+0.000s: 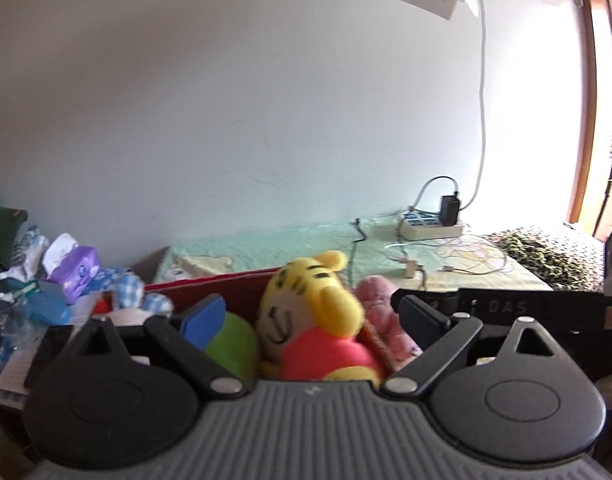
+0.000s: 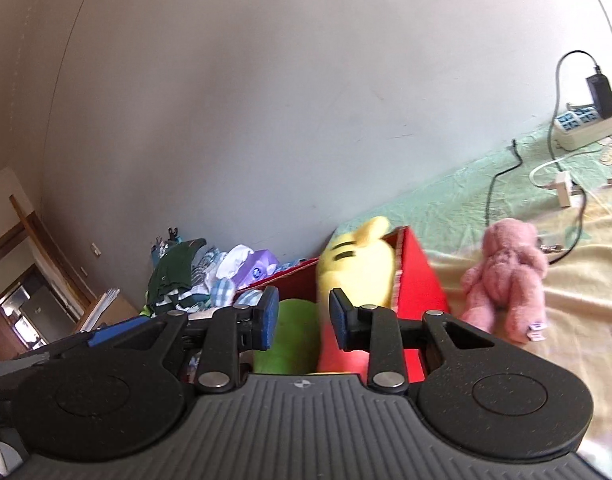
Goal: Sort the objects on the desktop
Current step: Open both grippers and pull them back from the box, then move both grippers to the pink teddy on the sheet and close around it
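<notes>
Red box [image 2: 417, 280] holds the tiger plush [image 1: 306, 312] (pink bear [image 2: 505, 276] outside); left gripper [image 1: 311, 314] wide, right gripper [image 2: 302, 316] narrowly apart, both empty.

Left gripper [image 1: 309, 314]: jaws spread wide, blue pad on one finger [image 1: 204, 320], nothing pressed between the pads; aimed slightly downward. Right gripper [image 2: 302, 320]: jaws narrow with a small gap, blue-faced pads facing each other, empty between them; aimed slightly downward, rolled to one side.

Home bedroom: bedsheet [image 2: 485, 208], plush toys [image 1: 306, 312]
</notes>
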{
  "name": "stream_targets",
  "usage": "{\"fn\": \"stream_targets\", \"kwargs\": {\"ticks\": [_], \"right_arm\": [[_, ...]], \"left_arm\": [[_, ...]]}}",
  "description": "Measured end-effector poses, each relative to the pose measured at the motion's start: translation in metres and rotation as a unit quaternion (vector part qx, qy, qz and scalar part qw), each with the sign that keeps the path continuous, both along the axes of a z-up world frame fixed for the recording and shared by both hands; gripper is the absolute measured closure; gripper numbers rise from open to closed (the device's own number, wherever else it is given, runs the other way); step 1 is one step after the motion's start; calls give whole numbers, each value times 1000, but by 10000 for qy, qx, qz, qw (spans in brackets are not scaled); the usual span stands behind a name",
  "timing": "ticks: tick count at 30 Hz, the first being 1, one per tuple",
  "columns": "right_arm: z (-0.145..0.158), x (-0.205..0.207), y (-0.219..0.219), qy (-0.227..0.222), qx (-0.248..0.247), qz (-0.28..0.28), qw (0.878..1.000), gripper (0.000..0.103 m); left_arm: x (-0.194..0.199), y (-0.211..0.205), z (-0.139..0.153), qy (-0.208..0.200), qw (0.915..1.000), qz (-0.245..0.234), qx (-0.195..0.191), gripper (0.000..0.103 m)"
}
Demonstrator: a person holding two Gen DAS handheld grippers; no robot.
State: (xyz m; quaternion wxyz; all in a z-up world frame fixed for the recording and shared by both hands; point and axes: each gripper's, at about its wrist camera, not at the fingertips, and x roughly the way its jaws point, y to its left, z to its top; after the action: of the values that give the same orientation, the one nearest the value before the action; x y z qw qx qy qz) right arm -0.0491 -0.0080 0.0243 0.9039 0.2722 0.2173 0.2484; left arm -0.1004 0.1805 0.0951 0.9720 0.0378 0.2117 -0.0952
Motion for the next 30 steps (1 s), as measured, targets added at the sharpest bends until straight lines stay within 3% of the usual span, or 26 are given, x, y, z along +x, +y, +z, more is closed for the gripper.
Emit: {"fn": "stream_targets", "kwargs": {"ticks": [6, 10, 17, 25, 30], "right_arm": [[-34, 7, -59, 631, -239, -255, 9974, 71], [-55, 22, -78, 995, -386, -101, 9942, 70], [-84, 68, -96, 1516, -199, 312, 9877, 64], [-102, 121, -73, 1628, -292, 587, 9845, 64], [-112, 132, -60, 1653, -523, 421, 9840, 59]], "left_arm": [[17, -70, -16, 351, 9973, -639, 58, 11], [28, -98, -36, 728, 9948, -700, 95, 15], [25, -116, -47, 932, 9947, -398, 180, 15], [16, -113, -41, 999, 9945, 195, 236, 15], [11, -112, -36, 1010, 9936, 456, 227, 15]]}}
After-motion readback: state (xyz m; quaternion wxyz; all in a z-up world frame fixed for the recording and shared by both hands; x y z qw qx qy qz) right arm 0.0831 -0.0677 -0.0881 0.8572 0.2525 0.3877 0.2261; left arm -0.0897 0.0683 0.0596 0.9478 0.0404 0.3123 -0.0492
